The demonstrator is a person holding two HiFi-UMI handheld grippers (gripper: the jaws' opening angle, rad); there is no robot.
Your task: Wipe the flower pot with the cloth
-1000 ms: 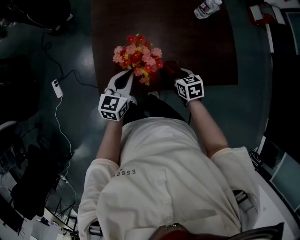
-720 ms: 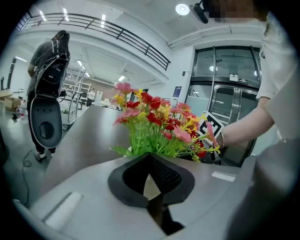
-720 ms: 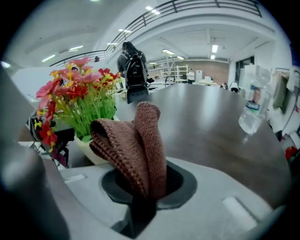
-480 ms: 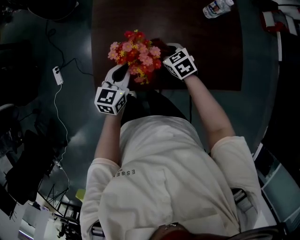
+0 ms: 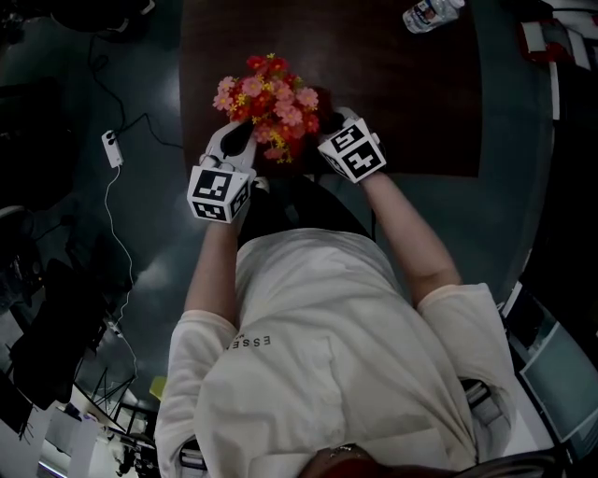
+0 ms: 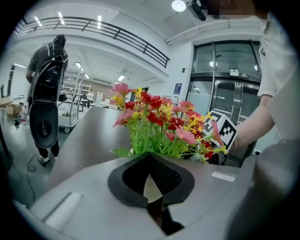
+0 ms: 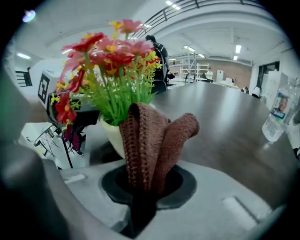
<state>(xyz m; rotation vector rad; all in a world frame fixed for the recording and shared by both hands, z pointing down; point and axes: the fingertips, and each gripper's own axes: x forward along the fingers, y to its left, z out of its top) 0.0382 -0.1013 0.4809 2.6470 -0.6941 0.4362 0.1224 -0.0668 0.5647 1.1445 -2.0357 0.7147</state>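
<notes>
right gripper point(image 7: 149, 180) clamps brown cloth point(image 7: 152, 140); flower pot point(image 7: 112, 133) just ahead-left. best press cloth fold onto pot wall, sweep round, clear of flowers point(image 7: 110, 51). left gripper point(image 5: 235, 140), jaws together at rim, should brace pot.

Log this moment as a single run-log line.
left tool: shut on flower pot rim | right tool: shut on cloth | cloth: at pot's side

From my end it's a dark brown table point(image 5: 402, 103) with a slightly glossy top. The cream flower pot point(image 7: 112, 136), stuffed with red, pink and yellow flowers point(image 5: 271, 98), stands close to the near edge, left of the middle. A clear water bottle point(image 5: 432, 14) sits well apart, up by the far right corner.
</notes>
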